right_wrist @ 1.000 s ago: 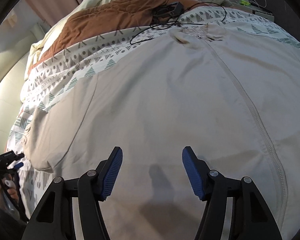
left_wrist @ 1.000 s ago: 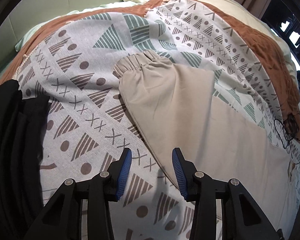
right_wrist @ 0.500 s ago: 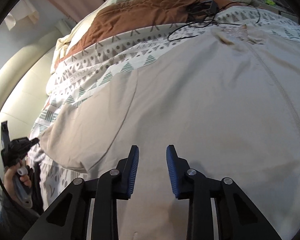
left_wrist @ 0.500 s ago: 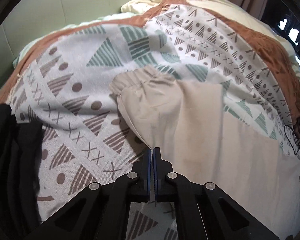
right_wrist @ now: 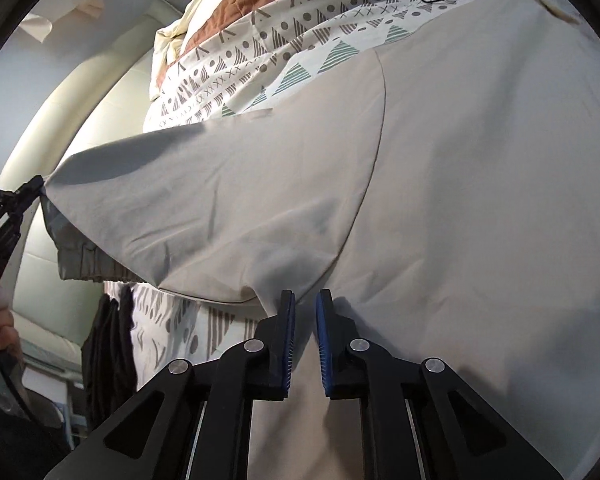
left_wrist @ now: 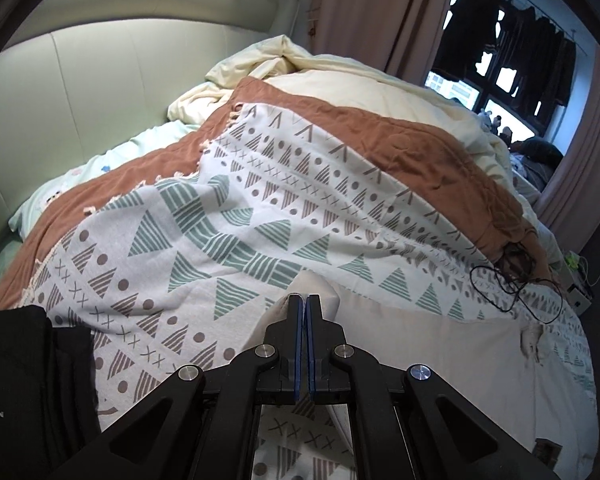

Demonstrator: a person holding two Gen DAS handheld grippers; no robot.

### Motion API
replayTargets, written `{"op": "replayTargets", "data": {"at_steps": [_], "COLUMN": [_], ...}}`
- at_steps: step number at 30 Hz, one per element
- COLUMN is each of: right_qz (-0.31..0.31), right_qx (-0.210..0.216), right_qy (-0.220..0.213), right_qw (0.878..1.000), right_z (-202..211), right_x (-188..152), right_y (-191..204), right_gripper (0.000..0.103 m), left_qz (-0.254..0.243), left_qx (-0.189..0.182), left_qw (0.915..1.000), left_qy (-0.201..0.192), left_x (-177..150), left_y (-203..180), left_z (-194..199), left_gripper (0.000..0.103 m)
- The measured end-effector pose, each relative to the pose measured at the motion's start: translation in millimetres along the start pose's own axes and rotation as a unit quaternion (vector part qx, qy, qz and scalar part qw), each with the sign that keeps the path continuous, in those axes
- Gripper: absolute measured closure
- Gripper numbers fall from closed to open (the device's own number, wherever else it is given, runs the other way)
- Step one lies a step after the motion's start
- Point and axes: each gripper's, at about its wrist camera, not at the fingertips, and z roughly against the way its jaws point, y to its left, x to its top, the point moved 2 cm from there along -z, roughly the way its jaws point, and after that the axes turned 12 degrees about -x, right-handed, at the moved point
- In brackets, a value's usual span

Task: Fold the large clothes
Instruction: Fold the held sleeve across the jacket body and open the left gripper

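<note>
1. The beige jacket [right_wrist: 439, 184] lies spread over the patterned blanket [left_wrist: 204, 256] on the bed, flat so that I can fold it.
2. Its sleeve [right_wrist: 204, 200] hangs lifted off the blanket, because my left gripper [left_wrist: 303, 308] is clamped on the sleeve's edge.
3. My right gripper [right_wrist: 304, 308] sits at the underarm; its jaws have just been closing, cloth is gathered between them, but I cannot tell whether the pads press it.
4. Only the right wrist view shows the raised sleeve's elastic cuff [right_wrist: 88, 264]; only the left shows the black cable [left_wrist: 511, 280].
</note>
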Motion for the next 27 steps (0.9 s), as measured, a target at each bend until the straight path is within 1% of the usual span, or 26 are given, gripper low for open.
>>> {"op": "replayTargets", "data": {"at_steps": [1, 4, 6, 9, 12, 13, 16, 18, 19, 20, 21, 22, 23, 25, 27], "right_qz": [-0.004, -0.004, -0.007, -0.002, -0.01, -0.008, -0.019, -0.029, -0.037, -0.046, -0.058, -0.073, -0.085, -0.102, -0.117], "right_qx": [0.01, 0.017, 0.03, 0.021, 0.011, 0.008, 0.018, 0.01, 0.002, -0.002, -0.002, -0.002, -0.004, -0.007, -0.013], "right_qy": [0.004, 0.024, 0.04, 0.046, 0.045, 0.039, 0.02, 0.004, -0.003, -0.008, -0.016, -0.03, -0.047, -0.072, -0.088], "right_qw": [1.0, 1.0, 0.999, 0.999, 0.999, 0.999, 0.999, 1.0, 0.999, 0.999, 0.998, 0.997, 0.995, 0.992, 0.989], "right_z": [-4, -17, -26, -27, -15, -7, 21, 40, 50, 59, 69, 82, 95, 118, 137], "right_x": [0, -4, -7, -10, -7, -6, -6, -8, -8, -8, -7, -6, -5, -7, -13], "right_y": [1, 6, 8, 7, 2, 0, -14, -26, -34, -41, -50, -61, -71, -89, -108], "right_gripper": [0.094, 0.095, 0.095, 0.096, 0.095, 0.095, 0.095, 0.093, 0.086, 0.07, 0.06, 0.047, 0.045, 0.045, 0.045], "left_qz": [-0.005, -0.013, -0.02, -0.032, -0.043, -0.046, -0.055, -0.057, -0.059, -0.061, -0.064, -0.068, -0.072, -0.08, -0.088], "left_qx": [-0.006, -0.024, -0.033, -0.055, -0.071, -0.077, -0.088, -0.099, -0.104, -0.11, -0.116, -0.122, -0.127, -0.141, -0.155], "left_qw": [1.0, 0.9996, 0.9992, 0.9979, 0.9965, 0.996, 0.9945, 0.9934, 0.9927, 0.992, 0.9911, 0.9902, 0.9892, 0.9868, 0.9839], "left_qy": [-0.003, -0.007, -0.008, -0.012, -0.011, -0.011, -0.013, -0.011, -0.01, -0.009, -0.009, -0.01, -0.01, -0.006, 0.002], "left_x": [2, 7, 8, 9, 8, 7, 7, 6, 5, 4, 2, 0, -2, -7, -15], "left_y": [-7, -26, -39, -62, -86, -95, -118, -133, -141, -148, -157, -166, -176, -195, -213], "left_z": [4, 15, 21, 29, 36, 39, 46, 50, 52, 54, 56, 58, 61, 63, 62], "left_gripper": [0.102, 0.102, 0.102, 0.102, 0.102, 0.102, 0.102, 0.102, 0.102, 0.102, 0.102, 0.102, 0.102, 0.102, 0.102]}}
